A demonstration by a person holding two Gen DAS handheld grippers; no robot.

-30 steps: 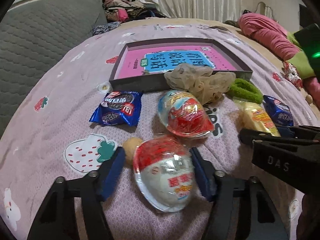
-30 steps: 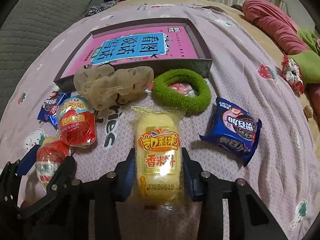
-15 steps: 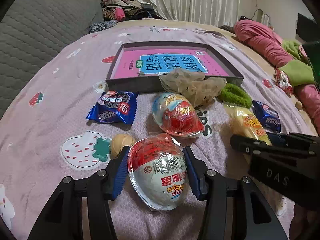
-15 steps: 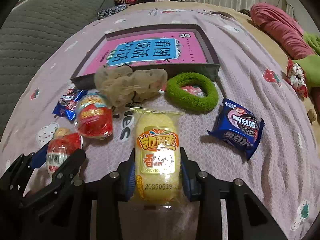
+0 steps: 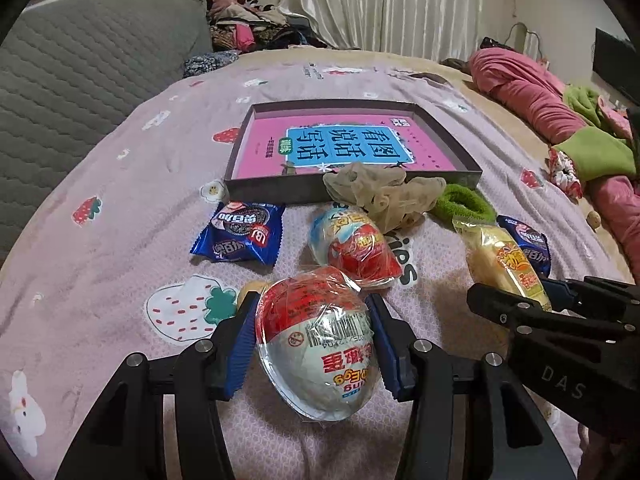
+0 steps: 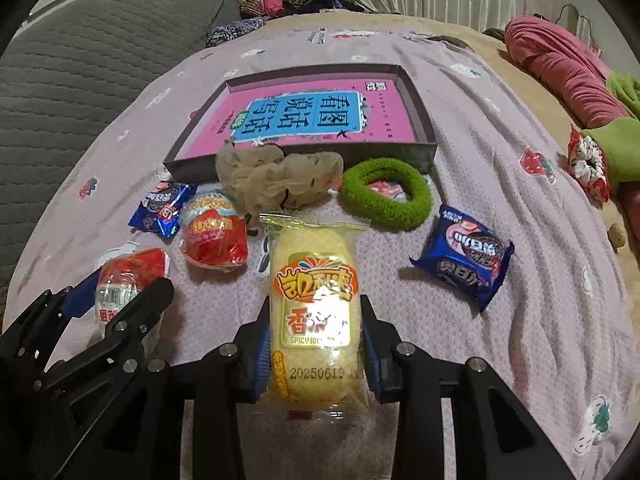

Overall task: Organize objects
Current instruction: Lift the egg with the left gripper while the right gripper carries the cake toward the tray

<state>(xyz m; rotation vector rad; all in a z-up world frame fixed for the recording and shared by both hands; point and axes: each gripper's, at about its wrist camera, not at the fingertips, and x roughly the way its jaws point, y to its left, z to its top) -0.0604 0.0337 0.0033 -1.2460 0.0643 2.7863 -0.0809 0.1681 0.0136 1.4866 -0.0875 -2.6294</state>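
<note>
The left tongs (image 5: 314, 342) had just been closing and were clenched on a wrapped toy egg (image 5: 318, 344), both blue pads pressed to its sides. The egg's long axis ran along the fingers, red end away from the camera, white barcoded end toward it. The right tongs (image 6: 314, 334) were clenched on a yellow rice snack packet (image 6: 314, 304), long axis likewise along the fingers, crimped top edge pointing toward the box. Both items were just above the pink strawberry-print bedspread (image 5: 120, 200). A second toy egg (image 5: 354, 246) lay just beyond the first, near a blue cookie packet (image 5: 240, 236). Another blue cookie packet (image 6: 466, 254) lay to the right. A beige mesh scrunchie (image 6: 276, 178) and a green scrunchie (image 6: 386, 194) rested against the near wall of a shallow dark box (image 6: 422, 104), which contained one pink and blue book (image 6: 304, 118), lying flat.
</note>
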